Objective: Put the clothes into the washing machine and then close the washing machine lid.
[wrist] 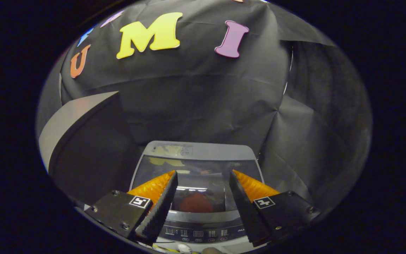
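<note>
A grey top-loading washing machine (196,150) stands just ahead of and below my fingers, against the black cloth wall. Its dark glass lid (196,183) lies flat and shut over the tub. Through the glass, between my fingers, a reddish garment (196,204) shows inside the drum. The control panel (197,233) with small buttons runs along the machine's near edge, under my fingers. My gripper (203,178) hovers above the lid, open, with nothing between its fingers.
A large grey and dark panel (83,141) stands to the left of the machine, close beside it. Black cloth hangs behind the machine and folds around its right side (294,148).
</note>
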{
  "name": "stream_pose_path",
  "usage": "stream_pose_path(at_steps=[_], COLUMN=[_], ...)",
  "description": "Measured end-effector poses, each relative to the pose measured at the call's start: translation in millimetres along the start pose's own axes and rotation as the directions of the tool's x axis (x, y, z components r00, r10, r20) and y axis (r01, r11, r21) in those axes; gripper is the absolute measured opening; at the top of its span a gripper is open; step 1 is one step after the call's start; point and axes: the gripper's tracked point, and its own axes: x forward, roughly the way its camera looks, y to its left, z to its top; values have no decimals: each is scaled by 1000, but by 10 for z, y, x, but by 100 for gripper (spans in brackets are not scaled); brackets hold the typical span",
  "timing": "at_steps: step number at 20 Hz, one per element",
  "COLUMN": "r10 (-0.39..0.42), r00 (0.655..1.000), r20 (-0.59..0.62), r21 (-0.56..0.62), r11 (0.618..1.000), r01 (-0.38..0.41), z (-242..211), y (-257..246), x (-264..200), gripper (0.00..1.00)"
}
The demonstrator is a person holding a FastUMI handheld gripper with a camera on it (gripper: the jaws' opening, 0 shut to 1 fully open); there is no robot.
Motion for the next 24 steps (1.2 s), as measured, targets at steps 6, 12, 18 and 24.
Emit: stream_pose_path(at_steps=[6,12,18,24], r10=[-14,-40,-99,-119], r00=[1000,998,973,920], r20=[10,52,209,375], r21=[10,44,119,145], r11=[1000,998,990,987], r01=[14,38,76,69], z=[-4,-46,-79,-327], y=[-66,-168,-187,-51], x=[-53,-528,-1660,-2936], gripper=[92,92,92,96])
